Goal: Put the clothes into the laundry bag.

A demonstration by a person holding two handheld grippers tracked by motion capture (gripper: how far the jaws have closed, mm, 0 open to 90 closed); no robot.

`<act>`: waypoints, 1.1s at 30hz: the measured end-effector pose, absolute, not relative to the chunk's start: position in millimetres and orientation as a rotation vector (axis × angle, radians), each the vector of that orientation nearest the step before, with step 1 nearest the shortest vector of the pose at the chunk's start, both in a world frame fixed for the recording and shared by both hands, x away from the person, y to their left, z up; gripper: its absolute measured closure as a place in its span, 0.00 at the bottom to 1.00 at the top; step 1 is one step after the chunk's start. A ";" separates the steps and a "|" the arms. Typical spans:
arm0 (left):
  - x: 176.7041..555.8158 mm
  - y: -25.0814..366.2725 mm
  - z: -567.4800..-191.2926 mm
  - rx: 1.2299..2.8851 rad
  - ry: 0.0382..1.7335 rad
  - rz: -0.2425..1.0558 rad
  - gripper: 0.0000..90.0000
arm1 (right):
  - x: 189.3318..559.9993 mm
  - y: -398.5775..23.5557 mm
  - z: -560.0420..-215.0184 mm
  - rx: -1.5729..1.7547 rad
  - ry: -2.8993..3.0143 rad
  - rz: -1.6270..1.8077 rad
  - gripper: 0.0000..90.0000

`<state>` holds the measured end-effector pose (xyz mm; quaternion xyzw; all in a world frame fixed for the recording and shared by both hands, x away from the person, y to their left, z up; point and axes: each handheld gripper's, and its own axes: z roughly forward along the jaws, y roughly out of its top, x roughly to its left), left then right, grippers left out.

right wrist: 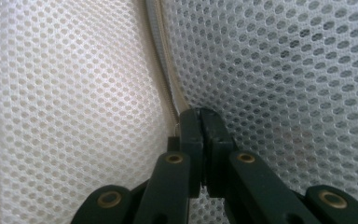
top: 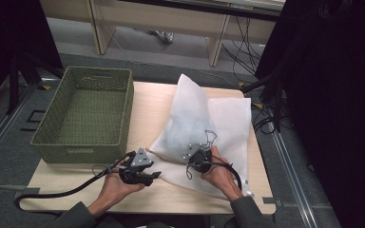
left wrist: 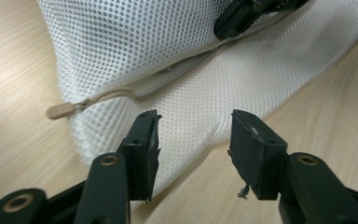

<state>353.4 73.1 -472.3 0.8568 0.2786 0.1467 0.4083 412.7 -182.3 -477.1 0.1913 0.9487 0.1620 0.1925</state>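
Observation:
A white mesh bag [top: 199, 114] lies on the wooden table [top: 152, 102], its zipper running along the near side. My right gripper [top: 199, 156] is shut on the bag at the zipper line [right wrist: 164, 70], its jaws [right wrist: 200, 116] pressed together on the fabric. My left gripper [top: 153, 175] is just off the bag's near left corner. Its jaws [left wrist: 193, 135] stand apart with nothing between them, and the bag's corner [left wrist: 144, 42] lies just beyond them. A beige zipper pull [left wrist: 60, 110] sticks out at that corner. The right gripper's jaws [left wrist: 235, 21] show farther along the zipper.
A green woven basket [top: 83, 142] stands on the table's left part, close to my left hand. Black cables [top: 52, 192] trail from the grippers over the front edge. A desk's legs and floor cables are beyond the table's far side.

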 end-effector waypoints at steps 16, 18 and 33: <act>333.5 136.3 -455.0 2.034 0.774 0.464 0.35 | 401.7 -205.1 -464.9 0.660 2.659 0.647 0.79; 332.6 143.5 -457.6 1.983 0.825 0.438 0.34 | 398.5 -205.9 -461.4 0.677 2.649 0.689 0.75; 319.3 181.6 -456.6 1.937 0.841 0.478 0.20 | 361.1 -229.9 -436.6 0.847 2.402 1.054 0.50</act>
